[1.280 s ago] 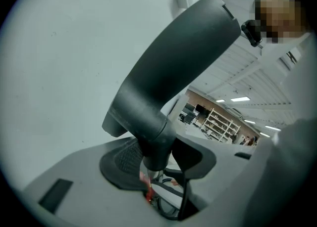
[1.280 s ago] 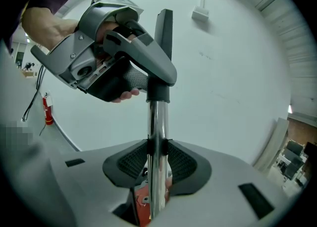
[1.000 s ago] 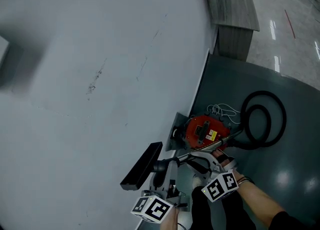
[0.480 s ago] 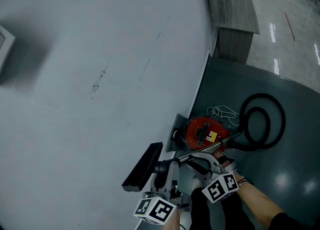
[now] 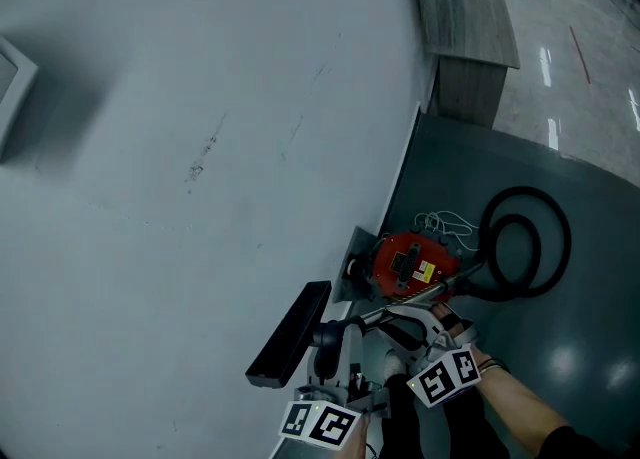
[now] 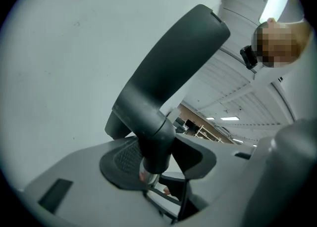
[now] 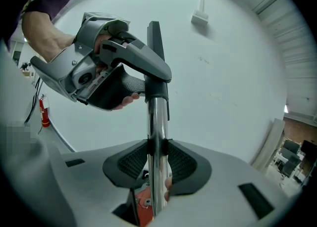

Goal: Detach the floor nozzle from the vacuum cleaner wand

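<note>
The black floor nozzle (image 5: 290,333) is held up off the floor, close to the pale wall. Its curved neck (image 6: 168,68) sits over the end of the chrome wand (image 7: 157,122). My left gripper (image 5: 326,339) is shut on that neck, which fills the gap between its jaws in the left gripper view (image 6: 151,164). My right gripper (image 5: 397,315) is shut on the wand a little further back, its ribbed pads (image 7: 133,164) pressing on the tube from both sides. In the right gripper view the left gripper (image 7: 148,80) appears above, with a hand round its handle.
The red vacuum body (image 5: 408,262) lies on the dark floor mat (image 5: 570,347) by the wall (image 5: 200,147), with a looped black hose (image 5: 525,242) and a white cord (image 5: 445,219) beside it. A wooden cabinet (image 5: 470,17) stands further along the wall.
The left gripper has turned slightly with the nozzle; its marker cube has drifted right and lower in the head view. The right gripper and wand have stayed put.
</note>
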`<state>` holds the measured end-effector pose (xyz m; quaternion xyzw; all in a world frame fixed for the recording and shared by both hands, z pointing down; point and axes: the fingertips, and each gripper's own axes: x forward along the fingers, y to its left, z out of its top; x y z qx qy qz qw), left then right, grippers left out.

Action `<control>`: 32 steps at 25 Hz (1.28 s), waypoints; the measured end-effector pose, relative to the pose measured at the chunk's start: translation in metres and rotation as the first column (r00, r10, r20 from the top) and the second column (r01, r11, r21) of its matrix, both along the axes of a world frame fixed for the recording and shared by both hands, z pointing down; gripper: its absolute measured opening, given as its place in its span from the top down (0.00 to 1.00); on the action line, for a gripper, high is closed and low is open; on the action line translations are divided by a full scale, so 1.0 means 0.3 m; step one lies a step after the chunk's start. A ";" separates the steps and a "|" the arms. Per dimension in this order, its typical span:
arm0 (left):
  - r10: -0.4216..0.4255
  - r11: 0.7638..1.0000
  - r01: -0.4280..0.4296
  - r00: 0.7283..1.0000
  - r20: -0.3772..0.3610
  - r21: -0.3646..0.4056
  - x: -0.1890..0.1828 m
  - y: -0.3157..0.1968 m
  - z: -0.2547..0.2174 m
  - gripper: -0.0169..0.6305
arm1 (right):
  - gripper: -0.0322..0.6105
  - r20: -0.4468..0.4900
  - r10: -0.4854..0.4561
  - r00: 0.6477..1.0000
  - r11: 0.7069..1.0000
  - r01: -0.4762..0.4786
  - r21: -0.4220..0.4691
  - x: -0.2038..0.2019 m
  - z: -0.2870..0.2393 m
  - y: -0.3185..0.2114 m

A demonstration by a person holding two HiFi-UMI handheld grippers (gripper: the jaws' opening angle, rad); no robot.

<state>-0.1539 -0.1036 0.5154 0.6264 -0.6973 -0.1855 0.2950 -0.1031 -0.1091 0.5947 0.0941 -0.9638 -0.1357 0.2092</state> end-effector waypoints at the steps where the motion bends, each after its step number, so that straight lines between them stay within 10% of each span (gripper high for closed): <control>1: -0.008 1.000 0.008 0.999 0.046 0.003 0.002 0.004 -0.002 0.70 | 0.74 -0.001 0.004 1.000 1.000 -0.004 0.002 -0.001 0.001 0.003; 7: 0.039 0.996 -0.012 0.956 0.289 -0.092 0.030 -0.006 -0.014 0.70 | 0.74 -0.003 0.026 1.000 1.000 -0.026 0.009 -0.003 0.002 0.001; 14: 0.024 0.998 -0.025 0.999 -0.029 -0.049 -0.003 -0.014 -0.010 0.70 | 0.74 0.009 0.023 1.000 1.000 -0.023 -0.001 0.000 -0.011 -0.011; 19: 0.098 0.991 -0.066 0.952 0.290 -0.118 0.023 -0.015 -0.040 0.70 | 0.74 0.019 0.031 0.999 1.000 -0.031 0.001 -0.010 -0.019 -0.007; 24: 0.073 0.997 -0.074 0.995 -0.074 -0.021 -0.021 -0.012 -0.019 0.70 | 0.74 0.021 0.019 1.000 1.000 -0.019 -0.011 -0.010 -0.021 -0.012; 26: 0.113 0.992 -0.111 0.993 0.041 -0.052 -0.011 -0.011 -0.025 0.70 | 0.74 0.015 0.012 1.000 1.000 -0.012 -0.011 -0.013 -0.015 -0.006; 29: 0.164 0.985 -0.126 0.907 0.389 -0.121 -0.006 -0.011 -0.091 0.70 | 0.74 -0.008 0.030 1.000 0.999 -0.030 -0.019 -0.004 0.012 -0.015; 32: 0.133 0.991 -0.109 0.899 0.418 -0.082 -0.073 -0.009 -0.167 0.70 | 0.74 -0.018 0.061 0.998 0.998 -0.061 -0.029 0.036 0.032 -0.044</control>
